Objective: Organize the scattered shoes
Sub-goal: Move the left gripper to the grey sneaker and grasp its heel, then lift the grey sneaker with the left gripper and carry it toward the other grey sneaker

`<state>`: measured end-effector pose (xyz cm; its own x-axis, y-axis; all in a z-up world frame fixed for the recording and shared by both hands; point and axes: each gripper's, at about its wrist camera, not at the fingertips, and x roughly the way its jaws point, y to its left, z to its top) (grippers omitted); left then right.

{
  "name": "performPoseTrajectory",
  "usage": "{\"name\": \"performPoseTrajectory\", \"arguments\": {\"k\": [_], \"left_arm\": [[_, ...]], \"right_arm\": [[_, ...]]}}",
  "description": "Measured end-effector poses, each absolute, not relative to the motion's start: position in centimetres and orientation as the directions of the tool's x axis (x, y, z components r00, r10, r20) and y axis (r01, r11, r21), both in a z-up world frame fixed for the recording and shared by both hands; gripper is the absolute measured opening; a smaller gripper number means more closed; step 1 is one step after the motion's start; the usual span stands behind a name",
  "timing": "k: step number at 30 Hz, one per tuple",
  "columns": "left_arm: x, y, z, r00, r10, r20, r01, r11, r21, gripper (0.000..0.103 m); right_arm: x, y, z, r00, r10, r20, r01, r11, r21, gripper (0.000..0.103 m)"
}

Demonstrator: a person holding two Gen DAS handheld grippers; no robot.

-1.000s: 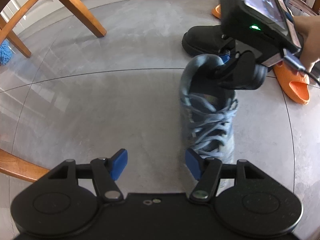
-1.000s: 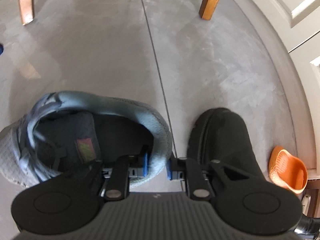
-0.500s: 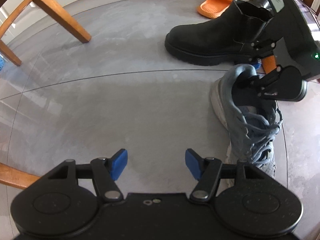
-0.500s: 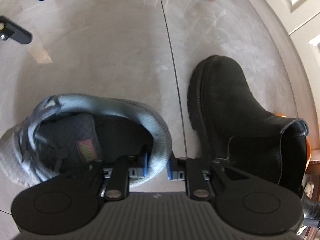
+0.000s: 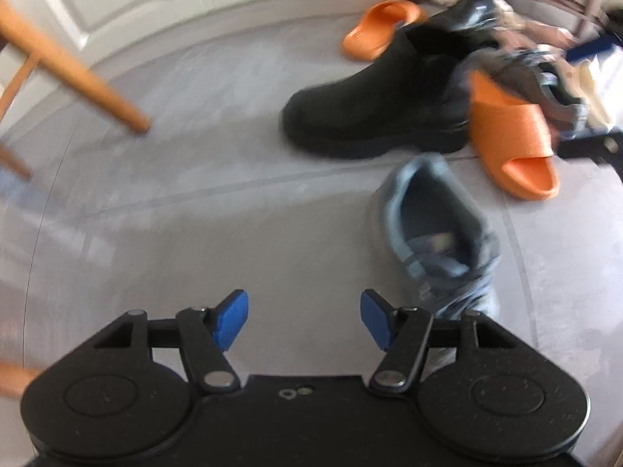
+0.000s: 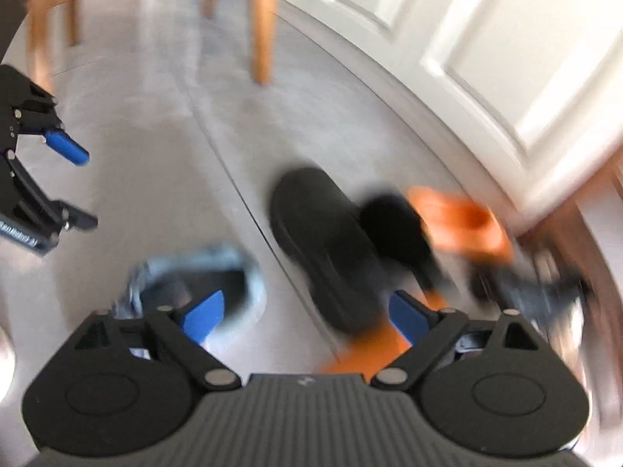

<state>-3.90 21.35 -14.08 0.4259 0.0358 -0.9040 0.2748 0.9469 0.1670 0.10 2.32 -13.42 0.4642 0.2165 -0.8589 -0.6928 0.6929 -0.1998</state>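
A grey-blue laced sneaker (image 5: 440,241) stands on the grey floor, free of both grippers; it also shows in the right wrist view (image 6: 202,272). Behind it stands a black ankle boot (image 5: 373,109), also in the right wrist view (image 6: 331,245). An orange slide (image 5: 510,136) lies to the boot's right, a second orange slide (image 5: 381,27) further back. My left gripper (image 5: 303,319) is open and empty, left of the sneaker. My right gripper (image 6: 307,315) is open and empty, raised above the sneaker and boot. Both views are blurred.
Wooden chair legs (image 5: 74,74) stand at the left, more of them in the right wrist view (image 6: 261,19). White panelled doors (image 6: 486,39) border the floor. Another dark shoe (image 5: 553,81) lies at the far right behind the slide.
My right gripper has let go of the sneaker's heel collar, opened wide and pulled back. The sneaker now stands on the floor in front of the boot. My left gripper's view has swung up.
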Motion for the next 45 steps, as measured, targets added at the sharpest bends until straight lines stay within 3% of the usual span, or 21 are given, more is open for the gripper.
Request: {"name": "performPoseTrajectory", "arguments": {"k": [4, 10, 14, 22, 28, 33, 40, 45], "left_arm": [[-2.1, 15.5, -12.0, 0.47, -0.054, -0.881, 0.418, 0.893, 0.167, 0.064], [2.2, 5.9, -9.7, 0.45, -0.128, -0.884, 0.524, 0.839, 0.145, 0.064], [3.7, 0.5, -9.5, 0.412, -0.18, -0.893, 0.56, 0.823, 0.093, 0.065], [5.4, -7.6, -12.4, 0.407, -0.246, -0.88, 0.678, 0.726, 0.111, 0.065], [8.8, -9.9, -15.8, 0.417, -0.276, -0.866, 0.839, 0.482, 0.25, 0.065], [11.5, -12.2, -18.2, 0.374, -0.301, -0.877, 0.915, 0.276, 0.295, 0.065], [14.1, -15.6, -21.4, 0.283, -0.26, -0.923, 0.959, 0.08, 0.272, 0.065], [13.6, -17.5, -24.3, 0.351, -0.213, -0.912, 0.927, -0.058, 0.37, 0.065]], "right_arm": [[-1.9, -3.2, -12.0, 0.443, 0.047, -0.895, -0.572, 0.784, -0.242, 0.096], [-3.2, -12.1, -6.6, 0.455, 0.007, -0.89, -0.264, 0.956, -0.127, 0.101], [-3.6, -17.4, -4.2, 0.537, -0.084, -0.839, -0.062, 0.988, -0.138, 0.103], [-3.3, -22.9, -6.8, 0.543, -0.117, -0.831, 0.004, 0.991, -0.137, 0.103], [-4.0, -24.8, -7.5, 0.581, -0.109, -0.807, -0.004, 0.991, -0.137, 0.103], [-4.3, -26.2, -8.0, 0.589, -0.072, -0.805, 0.02, 0.997, -0.074, 0.103], [-4.5, -27.7, -8.6, 0.583, -0.055, -0.811, 0.078, 0.997, -0.012, 0.103], [-4.3, -29.0, -9.3, 0.575, -0.055, -0.816, 0.135, 0.99, 0.029, 0.103]]}}
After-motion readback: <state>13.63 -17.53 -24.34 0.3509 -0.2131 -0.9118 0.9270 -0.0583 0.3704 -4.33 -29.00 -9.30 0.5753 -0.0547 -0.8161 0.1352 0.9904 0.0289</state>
